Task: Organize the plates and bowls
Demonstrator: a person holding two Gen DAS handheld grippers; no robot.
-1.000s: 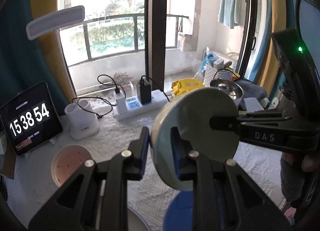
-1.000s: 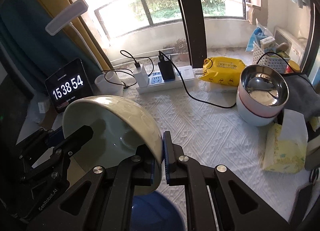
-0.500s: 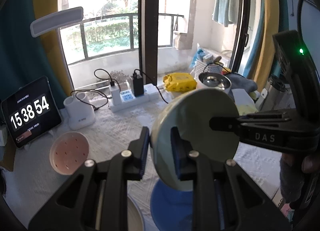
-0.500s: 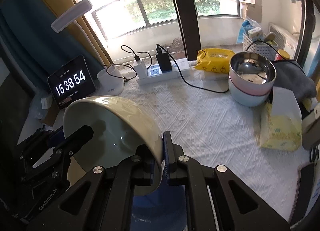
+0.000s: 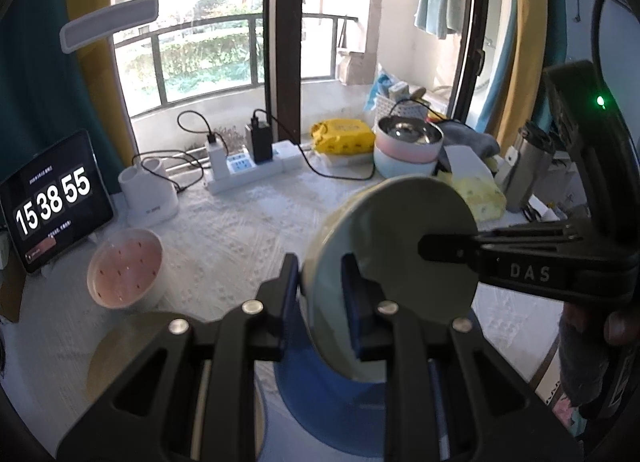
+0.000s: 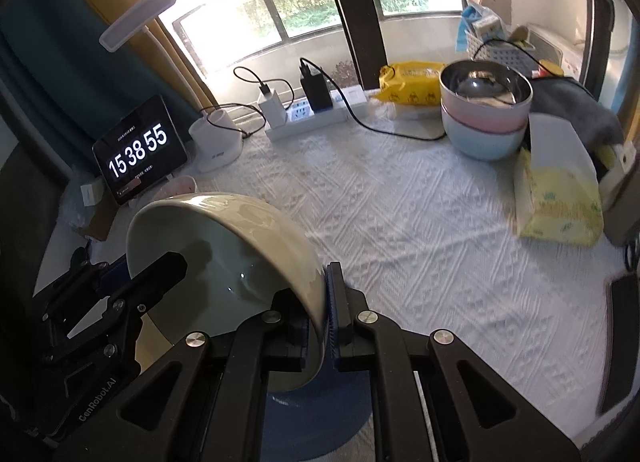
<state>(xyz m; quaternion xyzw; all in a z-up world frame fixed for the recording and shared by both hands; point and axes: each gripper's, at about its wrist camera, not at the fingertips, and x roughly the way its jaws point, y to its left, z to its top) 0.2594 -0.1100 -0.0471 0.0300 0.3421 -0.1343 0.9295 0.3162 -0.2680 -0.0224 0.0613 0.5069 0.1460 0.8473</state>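
Your left gripper (image 5: 320, 294) pinching the green bowl's (image 5: 404, 262) rim, your right gripper (image 6: 320, 322) clamped on the opposite rim, bowl tipped sideways above what looks like a blue plate (image 6: 316, 410), white tablecloth (image 6: 420, 242) below.

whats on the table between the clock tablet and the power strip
A white two-cup holder stands between the clock tablet and the power strip, with charger cables trailing to it; the right wrist view shows this best.

Strong daylight from the window (image 6: 320, 2) blows out the glass on my right feed; the worktop (image 6: 420, 230) stays evenly lit. Heavy fisheye bending, black vignette at the corners. Near fingers (image 5: 356, 302) and the blue plate (image 5: 332, 402) look soft.
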